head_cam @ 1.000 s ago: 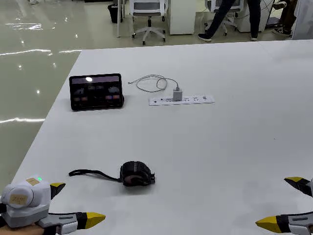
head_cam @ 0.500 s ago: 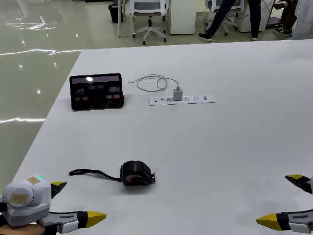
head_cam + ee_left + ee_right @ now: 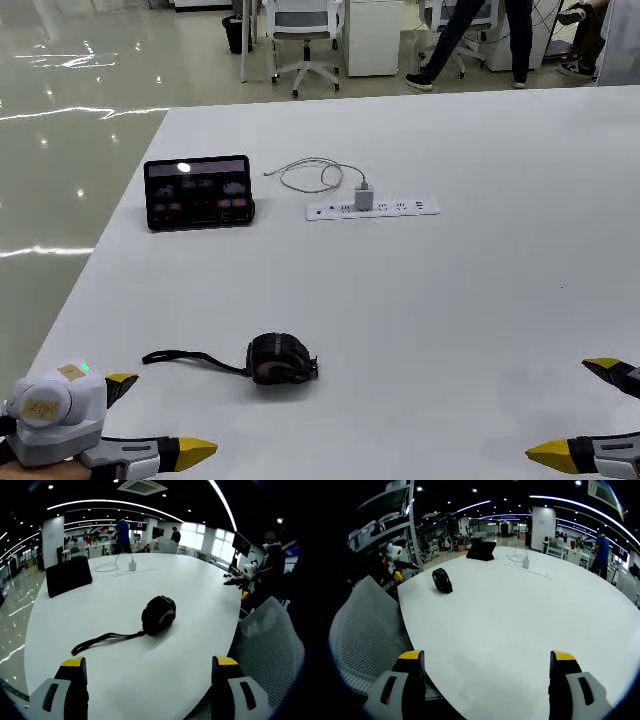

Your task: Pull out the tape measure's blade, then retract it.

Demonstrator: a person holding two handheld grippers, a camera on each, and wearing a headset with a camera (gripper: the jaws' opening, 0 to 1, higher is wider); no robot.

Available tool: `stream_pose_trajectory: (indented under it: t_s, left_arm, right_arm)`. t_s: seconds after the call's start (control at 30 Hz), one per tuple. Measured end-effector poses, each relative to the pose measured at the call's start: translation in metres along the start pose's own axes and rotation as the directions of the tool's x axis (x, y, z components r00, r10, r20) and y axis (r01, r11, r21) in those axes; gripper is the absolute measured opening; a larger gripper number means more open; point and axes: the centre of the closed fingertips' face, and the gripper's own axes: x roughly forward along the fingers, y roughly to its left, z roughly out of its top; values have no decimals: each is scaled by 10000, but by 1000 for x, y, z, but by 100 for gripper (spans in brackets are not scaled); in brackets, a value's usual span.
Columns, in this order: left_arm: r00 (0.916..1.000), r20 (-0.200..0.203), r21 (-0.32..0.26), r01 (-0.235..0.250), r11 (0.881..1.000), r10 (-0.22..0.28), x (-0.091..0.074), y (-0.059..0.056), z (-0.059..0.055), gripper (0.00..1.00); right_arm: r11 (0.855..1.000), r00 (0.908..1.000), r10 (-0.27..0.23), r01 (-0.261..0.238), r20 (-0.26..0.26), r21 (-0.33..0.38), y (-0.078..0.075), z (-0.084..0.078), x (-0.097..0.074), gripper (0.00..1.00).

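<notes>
A black tape measure (image 3: 281, 359) with a black wrist strap (image 3: 190, 357) trailing to its left lies on the white table (image 3: 440, 290) near the front edge, blade fully in. My left gripper (image 3: 158, 416) hovers open at the bottom left, short of the tape measure (image 3: 158, 614), nothing between its yellow-tipped jaws. My right gripper (image 3: 590, 411) stands open at the bottom right, far from the tape measure (image 3: 441, 579). Across the table, the left gripper (image 3: 395, 560) appears in the right gripper view, and the right gripper (image 3: 240, 577) in the left gripper view.
A dark tablet (image 3: 197, 191) stands propped at the back left. A white power strip (image 3: 371, 208) with a plugged charger and coiled cable (image 3: 310, 172) lies behind the middle. A mesh chair (image 3: 272, 645) sits at the table's near edge. People and office chairs are far behind.
Only the head camera has tilted slightly, shifting the scene down. Both grippers and the tape measure stay where they were.
</notes>
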Motion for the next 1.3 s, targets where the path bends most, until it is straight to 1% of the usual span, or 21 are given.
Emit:
stream_pose_trajectory:
  t_s: [0.03,0.1,0.17,0.23,0.27,0.3,0.43,0.47,0.53,0.63,0.67,0.73,0.8,0.87,0.97,1.0,1.13,1.17,1.23,1.27,1.3]
  left_arm:
    - [10000,25,-44,63,10000,-63,0,-1,1,100]
    - [9996,260,-142,142,9998,-139,1,-1,6,100]
    - [9998,206,79,60,10000,-61,2,0,8,100]
    - [9995,137,-29,291,9996,-291,3,-2,11,100]
    - [9995,126,-9,295,9996,-295,4,-2,11,100]
    - [9996,97,174,275,9995,-277,4,-2,13,100]
    - [9991,-43,274,419,9987,-418,8,-1,18,100]
    - [9989,-33,343,469,9983,-468,9,-1,19,100]
    - [9978,124,347,648,9973,-652,11,-3,24,100]
    - [9963,-82,347,863,9957,-861,15,-6,25,100]
    - [9951,-178,425,980,9943,-974,17,-7,25,99]
    - [9944,-192,768,1048,9915,-1036,19,-8,28,100]
    - [9938,-247,808,1104,9906,-1088,22,-7,30,100]
    - [9934,-86,1016,1148,9882,-1146,25,-6,35,100]
    - [9903,-44,1299,1384,9818,-1390,31,-7,39,100]
    - [9871,-54,1545,1587,9752,-1597,34,-10,41,100]
    - [9827,-358,1801,1850,9661,-1815,43,-12,43,100]
    - [9812,-494,1885,1927,9630,-1867,46,-13,43,100]
    - [9779,-602,2018,2083,9570,-2001,49,-16,45,100]
    - [9776,-668,2087,2091,9554,-1994,52,-16,45,100]
    - [9765,-825,2107,2124,9542,-1992,53,-16,44,100]
  right_arm:
    - [10000,10000,10,-10,-22,30,0,0,0,100]
    - [10000,10000,-21,21,-37,-59,-1,1,1,100]
    - [10000,10000,14,-14,-6,-58,-1,3,2,100]
    - [9999,10000,53,-53,18,-156,-1,6,3,100]
    - [9998,10000,56,-55,22,-176,-1,7,3,100]
    - [9997,10000,72,-71,36,-223,-1,9,4,100]
    - [9990,9998,173,-173,15,-406,-1,14,6,100]
    - [9989,9998,191,-191,-17,-433,-2,15,7,100]
    - [9986,9997,238,-240,-34,-474,-2,17,9,100]
    - [9978,9995,316,-318,-42,-578,0,22,11,100]
    - [9972,9995,331,-331,-5,-664,-2,24,12,100]
    - [9970,9993,387,-385,8,-677,-1,27,14,100]
    - [9965,9991,434,-434,-17,-710,0,28,15,100]
    - [9961,9988,482,-481,-9,-742,2,30,17,100]
    - [9952,9984,553,-558,-74,-807,3,31,20,100]
    - [9946,9982,591,-596,-82,-853,4,33,22,100]
    - [9924,9976,689,-693,-79,-1016,7,37,27,100]
    - [9920,9975,708,-713,-85,-1040,7,38,30,100]
    - [9919,9971,762,-762,-44,-1021,8,40,33,100]
    - [9915,9969,789,-791,-59,-1031,8,40,35,100]
    - [9912,9966,822,-825,-71,-1040,9,40,37,100]
